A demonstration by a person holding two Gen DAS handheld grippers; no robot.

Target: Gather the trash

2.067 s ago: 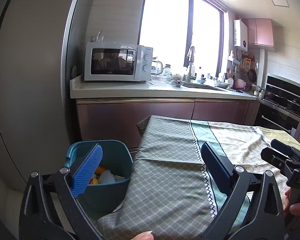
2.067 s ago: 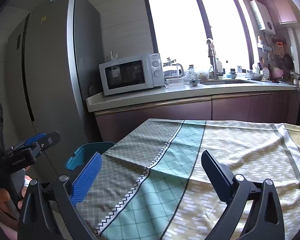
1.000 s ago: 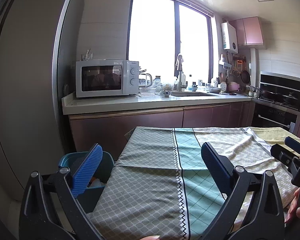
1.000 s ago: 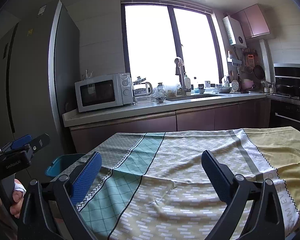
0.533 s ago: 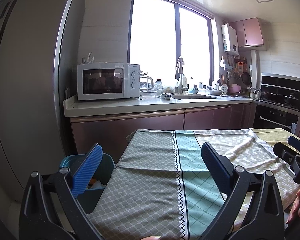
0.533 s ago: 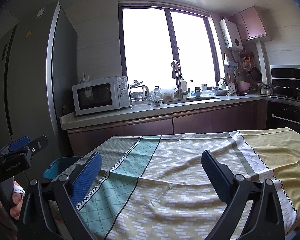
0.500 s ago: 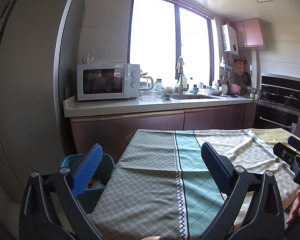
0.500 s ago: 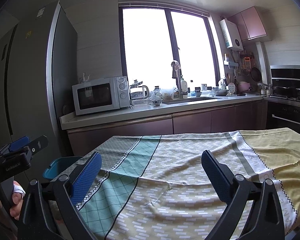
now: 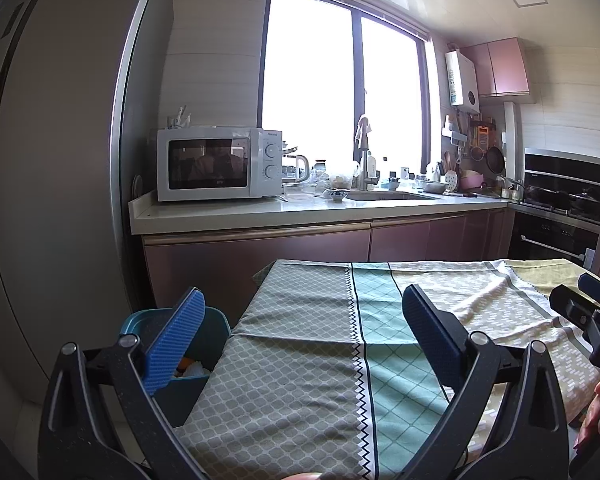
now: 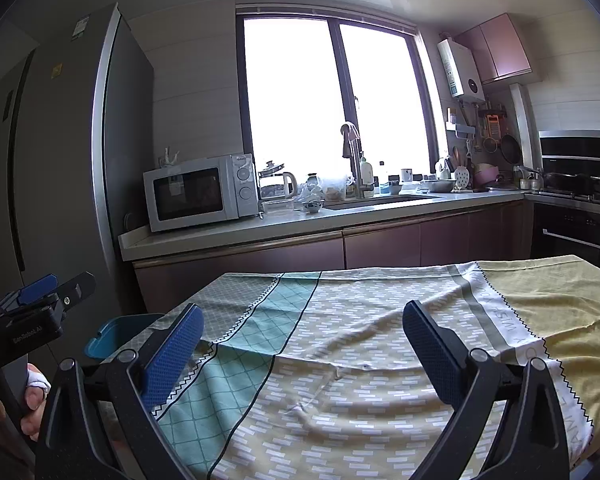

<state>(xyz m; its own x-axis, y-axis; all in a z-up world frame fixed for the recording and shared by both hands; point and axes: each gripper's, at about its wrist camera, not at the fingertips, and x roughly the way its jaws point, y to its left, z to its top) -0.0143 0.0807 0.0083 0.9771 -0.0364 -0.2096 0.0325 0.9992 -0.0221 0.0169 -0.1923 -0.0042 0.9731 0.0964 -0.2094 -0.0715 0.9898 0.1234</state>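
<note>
A teal trash bin [image 9: 216, 334] stands on the floor at the table's left end, with orange and white scraps [image 9: 190, 366] showing inside; its rim also shows in the right wrist view as the teal bin [image 10: 116, 334]. My left gripper [image 9: 300, 316] is open above the table's left part, nothing between its blue pads. My right gripper [image 10: 302, 326] is open over the middle of the patterned tablecloth [image 10: 360, 352], also holding nothing. Each view catches the other gripper at its edge: the right one [image 9: 588, 312], the left one [image 10: 40, 300].
A grey fridge [image 9: 56, 160] rises at the left. A counter [image 9: 300, 210] with a white microwave [image 9: 220, 164], a sink and dishes runs behind the table. An oven and stove [image 9: 560, 204] stand at the right. A person's hand [image 10: 32, 396] grips the left tool.
Both grippers have pulled back and risen from the bin's side; the bin now sits lower and partly behind the left pad. Both jaws stayed open throughout.
</note>
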